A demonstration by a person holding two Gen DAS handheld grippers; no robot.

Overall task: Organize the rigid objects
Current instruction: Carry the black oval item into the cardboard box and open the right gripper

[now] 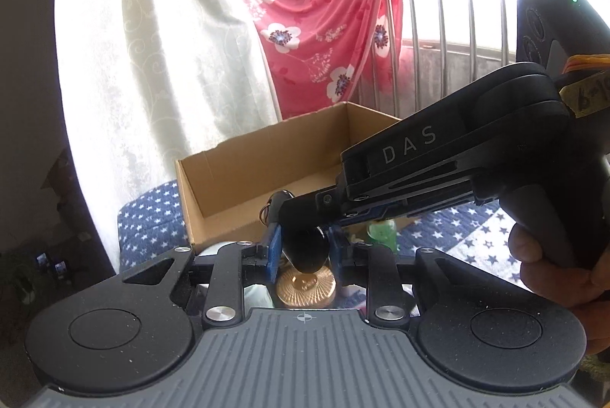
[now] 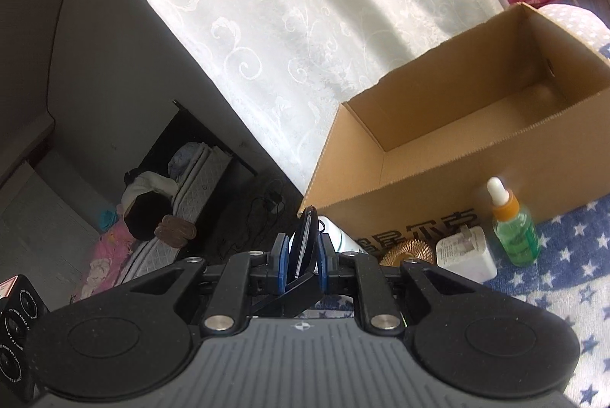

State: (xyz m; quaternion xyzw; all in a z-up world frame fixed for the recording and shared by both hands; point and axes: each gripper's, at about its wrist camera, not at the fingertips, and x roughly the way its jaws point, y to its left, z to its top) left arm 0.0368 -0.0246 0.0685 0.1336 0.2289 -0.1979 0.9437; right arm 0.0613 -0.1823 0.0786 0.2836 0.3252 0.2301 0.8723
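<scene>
The black object, pinched by both left tongs and right tongs, hung near the box for packing.

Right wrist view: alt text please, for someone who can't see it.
The right gripper is shut on a thin dark flat object, held edge-on in front of an open cardboard box. Beside the box, on a star-print blue cloth, stand a green dropper bottle and a white plug adapter.

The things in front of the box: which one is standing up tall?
The green dropper bottle with the white tip. It stands upright, while the white charger and gold disc beside it lie low.
</scene>
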